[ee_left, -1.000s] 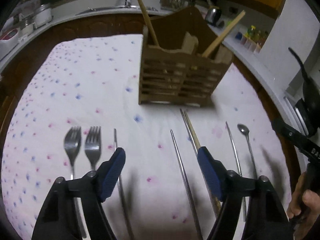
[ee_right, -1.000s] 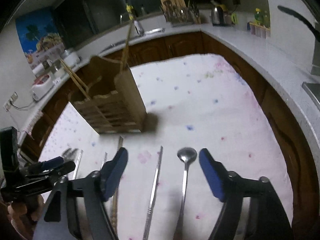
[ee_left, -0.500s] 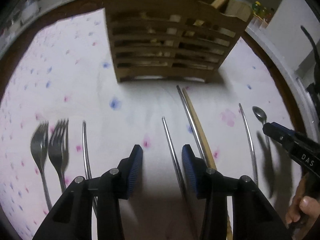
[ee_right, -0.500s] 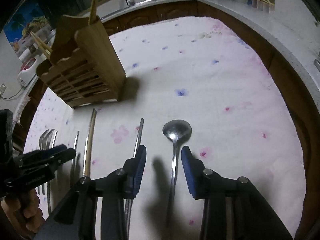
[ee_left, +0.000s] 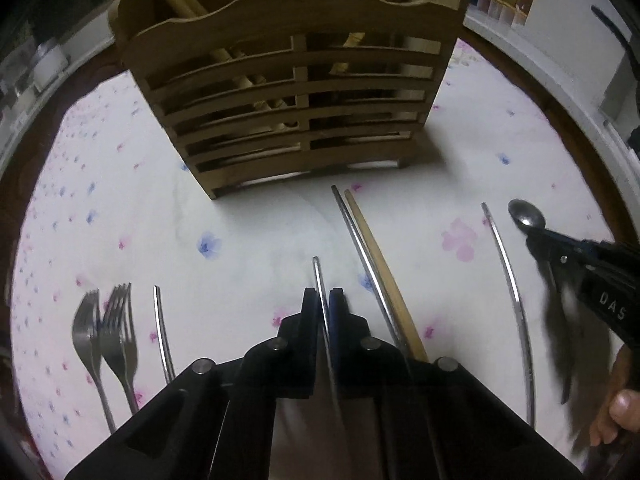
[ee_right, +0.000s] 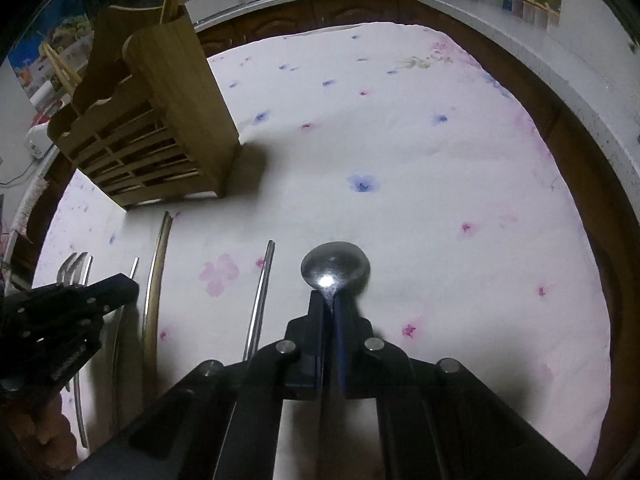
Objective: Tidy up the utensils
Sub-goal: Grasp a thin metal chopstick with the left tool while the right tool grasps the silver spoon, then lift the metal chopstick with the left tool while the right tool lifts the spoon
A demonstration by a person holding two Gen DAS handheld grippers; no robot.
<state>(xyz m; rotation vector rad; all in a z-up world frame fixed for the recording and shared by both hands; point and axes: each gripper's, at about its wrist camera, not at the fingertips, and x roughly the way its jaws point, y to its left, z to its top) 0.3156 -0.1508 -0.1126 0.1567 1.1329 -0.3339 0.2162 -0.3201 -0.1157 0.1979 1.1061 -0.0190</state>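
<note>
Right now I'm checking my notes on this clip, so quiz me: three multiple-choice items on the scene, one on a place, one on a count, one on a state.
1. Where is the wooden caddy?
A. Beyond the row of utensils
B. Lying on its side
C. On the kitchen counter

2. How many forks lie on the cloth?
A. One
B. Two
C. Four

3. What is the right gripper doing?
A. Open above the spoon
B. Shut on the spoon
C. Shut on a fork

Answers: 1 A, it stands upright past the utensil tips. 2 B, two lie side by side at far left. 3 B, its pads pinch the spoon by the neck.
</note>
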